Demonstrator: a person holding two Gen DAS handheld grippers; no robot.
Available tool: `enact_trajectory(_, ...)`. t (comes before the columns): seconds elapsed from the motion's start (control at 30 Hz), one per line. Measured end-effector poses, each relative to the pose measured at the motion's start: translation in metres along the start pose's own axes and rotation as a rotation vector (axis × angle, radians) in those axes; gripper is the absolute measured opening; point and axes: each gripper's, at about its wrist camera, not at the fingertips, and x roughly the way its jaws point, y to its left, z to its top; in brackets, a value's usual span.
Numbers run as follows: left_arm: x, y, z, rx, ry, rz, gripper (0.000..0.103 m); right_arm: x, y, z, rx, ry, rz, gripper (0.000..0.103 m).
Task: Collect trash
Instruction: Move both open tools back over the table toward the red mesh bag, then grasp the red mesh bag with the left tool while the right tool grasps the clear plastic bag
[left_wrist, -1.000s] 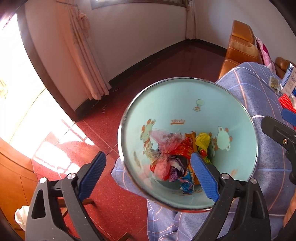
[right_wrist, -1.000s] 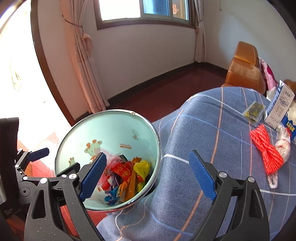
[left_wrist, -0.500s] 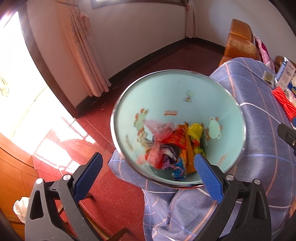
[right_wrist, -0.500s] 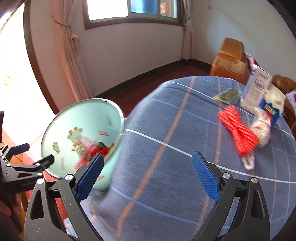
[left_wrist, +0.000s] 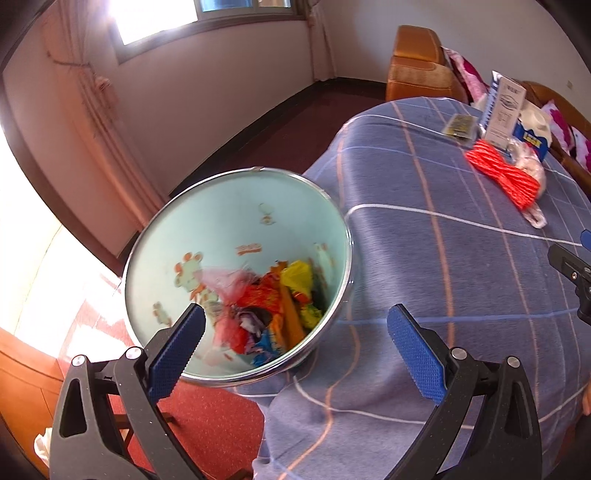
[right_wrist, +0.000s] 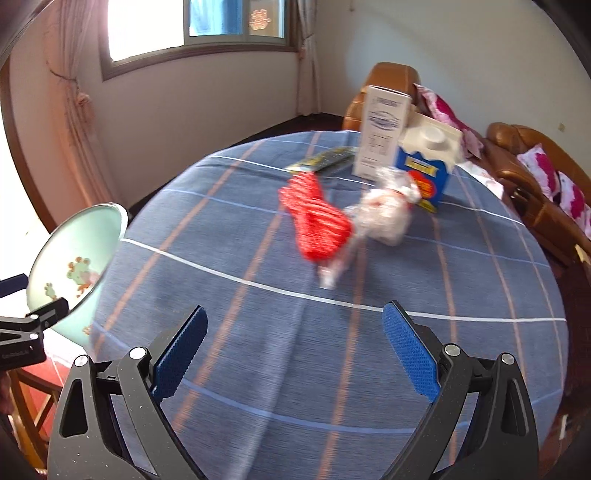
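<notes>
We read the mint-green bin (left_wrist: 236, 236), already part-filled with bright wrappers, as parked just off the table's left edge with its mouth tipped toward us so rubbish can be dropped straight in. The remaining pieces sit near the far edge of the blue checked tablecloth (right_wrist: 258, 332): a red net bundle (right_wrist: 314, 225) touching a crumpled clear bag (right_wrist: 384, 218), with a white carton (right_wrist: 384, 129) and a blue box (right_wrist: 428, 173) behind. Our right gripper (right_wrist: 295, 350) hovers low over the near edge, level, jaws spread wide and holding nothing, aimed at the bundle. Our left gripper (left_wrist: 291, 347) is likewise spread and empty, angled over the bin's near rim.
</notes>
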Motion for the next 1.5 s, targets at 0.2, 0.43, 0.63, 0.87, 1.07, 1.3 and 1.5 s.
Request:
enact_trajectory(0.2, 0.003, -0.036, 0.013, 0.054, -0.010, -0.029, 0.097, -0.004, -0.045, -0.009, 0.039, 0.005, -0.073, 0.094)
enact_trajectory(0.43, 0.004, -0.082, 0.030, 0.101, -0.027, -0.070, 0.097, -0.007, -0.086, -0.012, 0.084, 0.006, -0.125, 0.094)
enact_trajectory(0.63, 0.010, -0.117, 0.052, 0.096, -0.033, -0.114, 0.096, -0.010, -0.109, -0.011, 0.111, -0.013, -0.142, 0.094)
enact_trajectory(0.87, 0.023, -0.145, 0.087, 0.011, -0.038, -0.144, 0.095, -0.009, -0.130, -0.011, 0.124, -0.017, -0.151, 0.086)
enact_trajectory(1.07, 0.037, -0.178, 0.114, -0.016, -0.042, -0.159, 0.093, -0.005, -0.154, -0.011, 0.149, -0.006, -0.161, 0.082)
enact_trajectory(1.3, 0.068, -0.207, 0.120, 0.000, 0.036, -0.179, 0.081, 0.001, -0.179, -0.007, 0.153, 0.003, -0.183, 0.081)
enact_trajectory(1.5, 0.069, -0.210, 0.121, 0.076, 0.018, -0.300, 0.025, 0.009, -0.187, 0.015, 0.171, -0.011, -0.127, 0.075)
